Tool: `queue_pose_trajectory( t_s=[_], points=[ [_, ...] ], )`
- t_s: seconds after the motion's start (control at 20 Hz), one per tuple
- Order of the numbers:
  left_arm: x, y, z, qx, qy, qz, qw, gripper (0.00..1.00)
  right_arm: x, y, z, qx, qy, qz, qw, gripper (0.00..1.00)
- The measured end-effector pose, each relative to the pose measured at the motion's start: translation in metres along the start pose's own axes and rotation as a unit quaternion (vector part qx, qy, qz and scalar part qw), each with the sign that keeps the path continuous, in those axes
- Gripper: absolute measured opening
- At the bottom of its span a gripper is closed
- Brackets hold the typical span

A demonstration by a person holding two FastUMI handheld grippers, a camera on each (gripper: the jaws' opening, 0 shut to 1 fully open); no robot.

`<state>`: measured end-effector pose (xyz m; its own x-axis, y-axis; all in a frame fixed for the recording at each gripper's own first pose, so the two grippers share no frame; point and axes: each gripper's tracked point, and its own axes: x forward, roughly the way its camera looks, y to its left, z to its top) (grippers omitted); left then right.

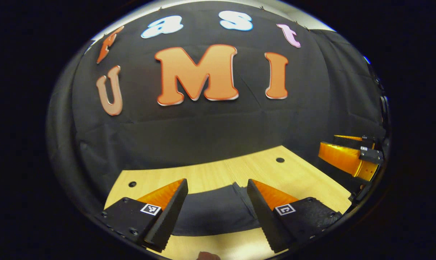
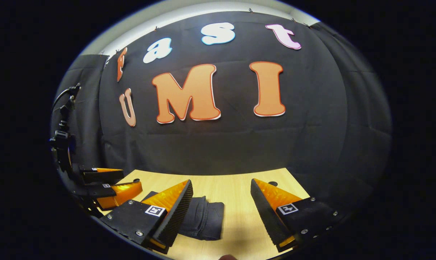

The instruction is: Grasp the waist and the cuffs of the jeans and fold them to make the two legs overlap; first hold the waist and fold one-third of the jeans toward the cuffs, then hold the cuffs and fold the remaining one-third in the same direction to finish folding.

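Jeans (image 2: 203, 218), dark, flat on the bench (image 2: 239, 191) toward its near edge (long axis seemingly left-right), just ahead of left gripper (image 1: 217, 207), left of right gripper (image 2: 221, 213); both gape wide, holding nothing.

In the left gripper view, the left gripper (image 1: 218, 202) is held level and forward, its two fingers (image 1: 167, 213) spread wide apart with nothing between them. The right gripper (image 1: 351, 155) shows at that view's right edge, off to the side. In the right gripper view, the right gripper (image 2: 221, 206) likewise stands wide open, and the left gripper (image 2: 109, 184) sits at the left edge, fingers parted.
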<state>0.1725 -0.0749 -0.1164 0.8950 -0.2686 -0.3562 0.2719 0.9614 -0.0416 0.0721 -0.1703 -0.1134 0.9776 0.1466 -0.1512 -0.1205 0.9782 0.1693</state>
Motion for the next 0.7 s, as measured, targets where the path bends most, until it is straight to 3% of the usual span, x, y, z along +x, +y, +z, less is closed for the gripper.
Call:
queue_pose_trajectory(
  t_s=[0.25, 0.3, 0.45, 0.55, 0.7],
  points=[
    [-0.044, 0.059, 0.029, -0.013, -0.068, 0.054, 0.996, 0.98, -0.004, 0.033, 0.023, -0.013, -0.044, -0.003, 0.999, 1.0],
    [-0.054, 0.072, 0.032, -0.016, -0.081, 0.066, 0.994, 0.98, -0.005, 0.034, 0.028, -0.016, -0.054, -0.009, 0.998, 0.96],
    [-0.071, 0.099, 0.037, -0.028, -0.115, 0.1, 0.988, 0.98, -0.007, 0.044, 0.036, -0.018, -0.073, -0.014, 0.997, 1.0],
    [-0.086, 0.109, 0.045, -0.028, -0.138, 0.111, 0.984, 0.98, -0.009, 0.054, 0.037, -0.025, -0.079, -0.008, 0.996, 0.96],
    [-0.106, 0.135, 0.055, -0.022, -0.17, 0.157, 0.973, 0.98, -0.008, 0.057, 0.035, -0.033, -0.082, -0.013, 0.996, 0.96]
  ],
)
